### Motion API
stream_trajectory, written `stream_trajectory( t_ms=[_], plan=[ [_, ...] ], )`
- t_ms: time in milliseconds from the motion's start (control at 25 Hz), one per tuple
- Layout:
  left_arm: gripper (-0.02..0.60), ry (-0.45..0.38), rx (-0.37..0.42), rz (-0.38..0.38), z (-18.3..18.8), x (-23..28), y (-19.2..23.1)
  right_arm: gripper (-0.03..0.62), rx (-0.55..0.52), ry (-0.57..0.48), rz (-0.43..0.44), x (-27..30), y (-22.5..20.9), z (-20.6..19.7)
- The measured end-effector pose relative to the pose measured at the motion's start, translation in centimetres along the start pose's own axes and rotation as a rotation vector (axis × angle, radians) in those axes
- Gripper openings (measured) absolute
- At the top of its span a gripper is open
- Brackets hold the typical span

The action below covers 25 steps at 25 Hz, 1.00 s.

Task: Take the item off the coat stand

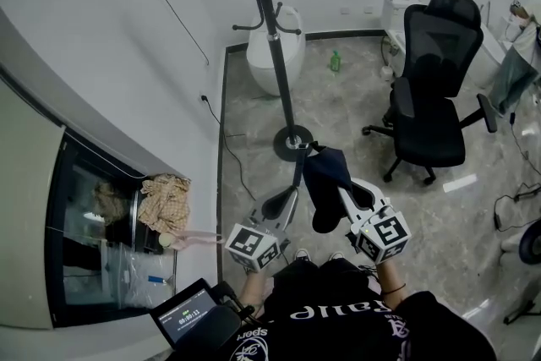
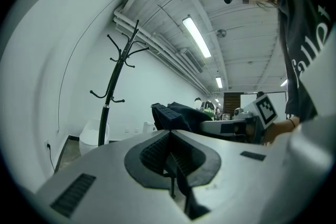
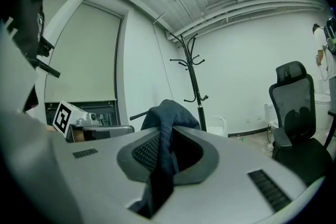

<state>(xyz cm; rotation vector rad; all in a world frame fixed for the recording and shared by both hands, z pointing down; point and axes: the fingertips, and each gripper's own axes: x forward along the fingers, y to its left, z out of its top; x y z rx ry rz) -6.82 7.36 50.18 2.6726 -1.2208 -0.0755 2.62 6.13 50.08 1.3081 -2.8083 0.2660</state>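
The black coat stand [image 1: 272, 38] rises from its round base on the floor just beyond both grippers, with bare hooks at the top; it also shows in the gripper views [image 2: 113, 92] [image 3: 193, 81]. The item, a dark blue cloth piece [image 1: 328, 182], is off the stand and hangs between the grippers. My right gripper [image 1: 325, 156] is shut on it, and the cloth [image 3: 165, 118] drapes over and down through its jaws [image 3: 167, 139]. My left gripper [image 1: 297, 158] sits close beside it, jaws together [image 2: 169, 136] on a narrow dark strip of the same cloth [image 2: 176, 113].
A black office chair [image 1: 431, 89] stands to the right. A white rounded fixture [image 1: 275, 51] and a green bottle [image 1: 336, 61] sit by the far wall. A checked cloth [image 1: 166, 203] lies on the window ledge at left. A person [image 1: 528, 38] stands at the right edge.
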Motion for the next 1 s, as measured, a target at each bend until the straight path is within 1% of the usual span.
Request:
stream_trajectory(
  t_ms=[120, 560, 1000],
  plan=[
    [0.003, -0.001, 0.009, 0.003, -0.32, 0.02, 0.03, 0.051, 0.010, 0.005, 0.006, -0.12, 0.03, -0.28],
    [0.003, 0.008, 0.006, 0.022, 0.00, 0.24, -0.35, 0.051, 0.008, 0.014, 0.021, -0.27, -0.38, -0.48],
    [0.003, 0.012, -0.003, 0.008, -0.11, 0.34, -0.02, 0.051, 0.009, 0.024, 0.009, -0.02, -0.38, -0.80]
  ],
)
